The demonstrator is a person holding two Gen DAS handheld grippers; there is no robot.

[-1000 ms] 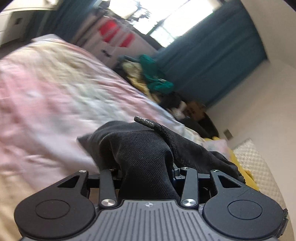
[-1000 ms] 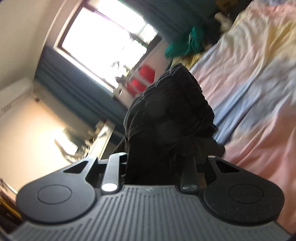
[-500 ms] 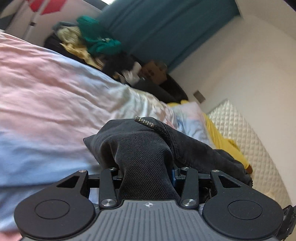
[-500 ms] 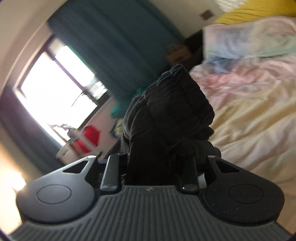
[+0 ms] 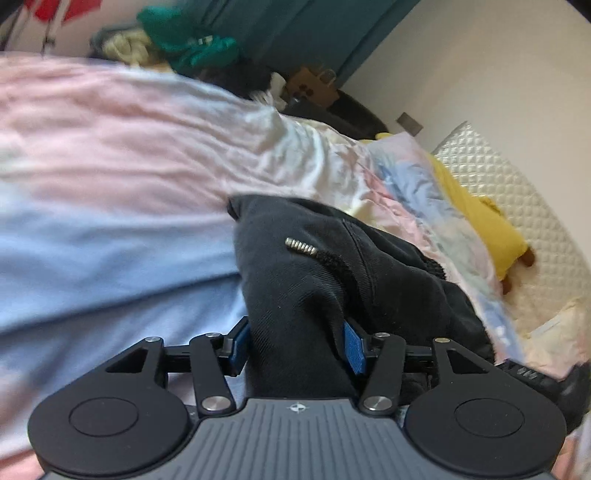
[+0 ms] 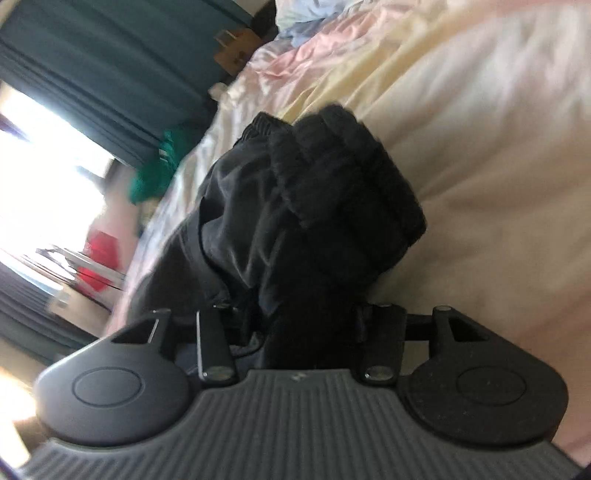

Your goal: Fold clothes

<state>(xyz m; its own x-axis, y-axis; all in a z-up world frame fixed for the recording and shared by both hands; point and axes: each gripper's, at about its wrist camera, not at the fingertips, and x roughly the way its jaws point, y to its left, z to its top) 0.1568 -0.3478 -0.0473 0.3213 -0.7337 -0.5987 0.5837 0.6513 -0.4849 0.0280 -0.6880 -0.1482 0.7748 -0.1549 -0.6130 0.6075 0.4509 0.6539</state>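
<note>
Left wrist view: left gripper [image 5: 297, 343], blue pads parted slightly, fabric between them, clamped on the black soft-woven garment [image 5: 317, 280]. Its drawcord with metal tip [image 5: 300, 246] lies at 12 o'clock. The garment trails toward 3 o'clock over the pastel rumpled bedsheet [image 5: 110, 184].

Right wrist view: right gripper [image 6: 295, 328] closed on the ribbed bunched hem [image 6: 343, 177]. No fold visible; likely early.

My left tongs [image 5: 297, 345] are showing blue pads [image 5: 354, 347] on black arms, and both they and my right tongs [image 6: 295, 332] are pinching black trousers [image 5: 314, 295] with a silver-tipped drawstring [image 5: 301, 246]. The bedsheet [image 5: 110, 177] is lying in pastel pink, blue and cream patches. Teal curtains [image 5: 295, 33] are hanging beyond a green and yellow clothes pile [image 5: 184, 48], and a yellow garment [image 5: 476, 218] is lying beside a white quilted headboard [image 5: 517, 199].
</note>
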